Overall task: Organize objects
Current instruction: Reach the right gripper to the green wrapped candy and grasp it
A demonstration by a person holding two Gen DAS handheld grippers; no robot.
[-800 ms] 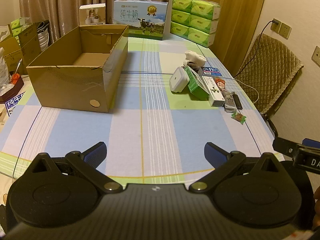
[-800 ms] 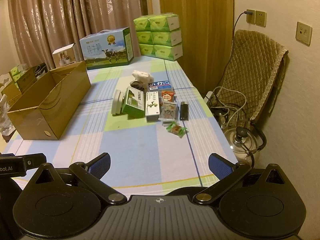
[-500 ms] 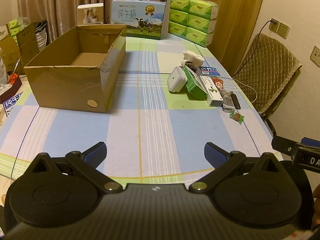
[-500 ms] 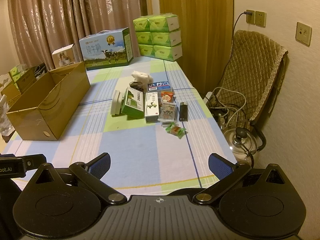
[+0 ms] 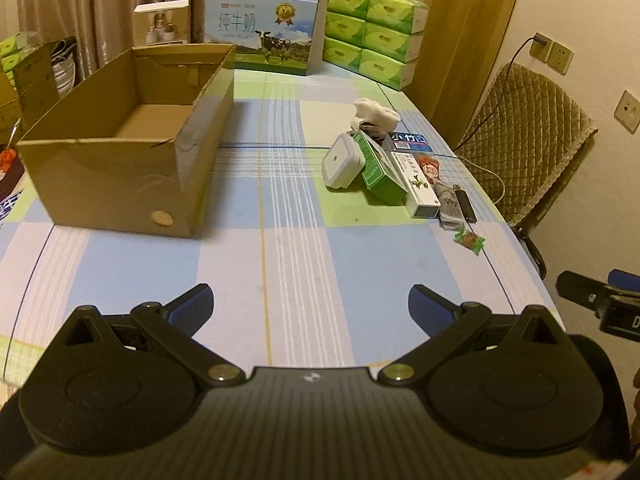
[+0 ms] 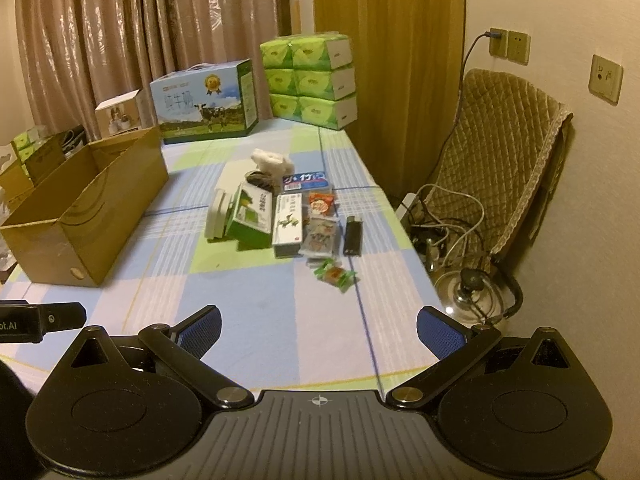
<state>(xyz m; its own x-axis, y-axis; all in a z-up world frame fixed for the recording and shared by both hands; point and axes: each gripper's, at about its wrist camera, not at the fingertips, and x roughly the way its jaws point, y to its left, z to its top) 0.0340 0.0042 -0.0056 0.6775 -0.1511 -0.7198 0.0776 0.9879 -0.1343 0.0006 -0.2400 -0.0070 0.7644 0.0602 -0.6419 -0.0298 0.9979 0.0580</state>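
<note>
From the right gripper's side, the cardboard box (image 6: pixel 86 216) shows only its outer walls; its inside is hidden. The flat white container (image 6: pixel 216 216) is mostly covered by the green carton (image 6: pixel 250 216) leaning against it. A dark item (image 6: pixel 260 178) behind that carton, under the white cloth (image 6: pixel 272 162), cannot be identified. Print on the small packets (image 6: pixel 320 236) is too small to read. The other gripper's arm (image 6: pixel 40 322) is cut off at the left edge.

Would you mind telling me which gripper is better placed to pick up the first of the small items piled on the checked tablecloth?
Probably the right gripper: open and empty, with the pile of small items nearly straight ahead. From the left gripper the pile sits off to the right.
</note>
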